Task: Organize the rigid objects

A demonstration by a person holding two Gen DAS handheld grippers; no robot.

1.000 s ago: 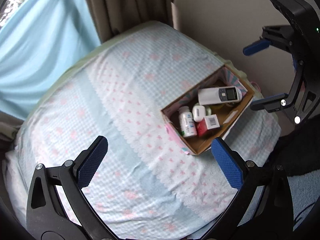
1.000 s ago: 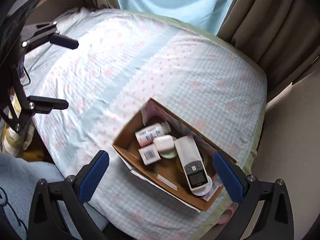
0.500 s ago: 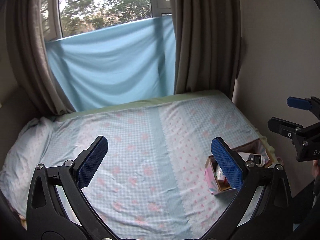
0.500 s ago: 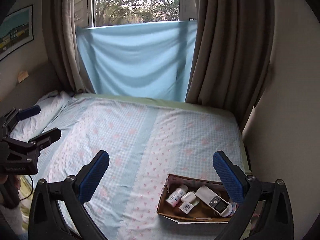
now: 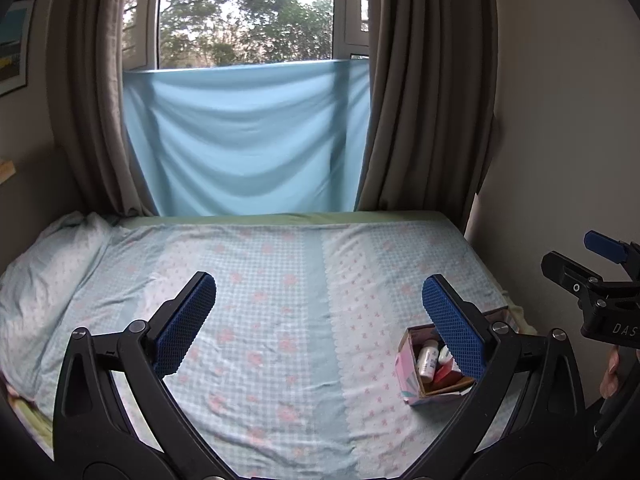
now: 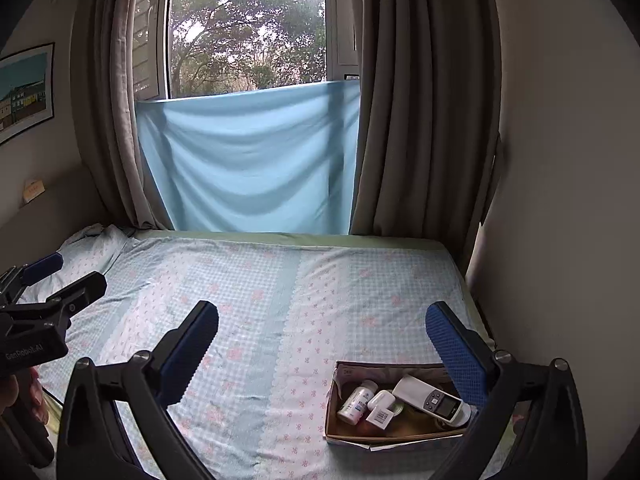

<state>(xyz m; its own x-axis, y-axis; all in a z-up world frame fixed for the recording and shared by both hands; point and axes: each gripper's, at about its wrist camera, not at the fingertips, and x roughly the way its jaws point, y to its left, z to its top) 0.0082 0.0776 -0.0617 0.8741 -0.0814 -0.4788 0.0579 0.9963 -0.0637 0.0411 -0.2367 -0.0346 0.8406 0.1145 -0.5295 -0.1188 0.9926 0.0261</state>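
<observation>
Near the right edge of the bed sits the cardboard box, under the right gripper. Both it and the left gripper are wide open, holding nothing.

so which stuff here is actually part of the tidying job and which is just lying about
Part of the job:
- open cardboard box on the bed
- white pill bottle
- small white barcode box
- white handheld device with a screen

Just lying about:
- pale blue checked bedsheet
- pillow
- blue cloth across the window
- brown curtains
- framed picture
</observation>
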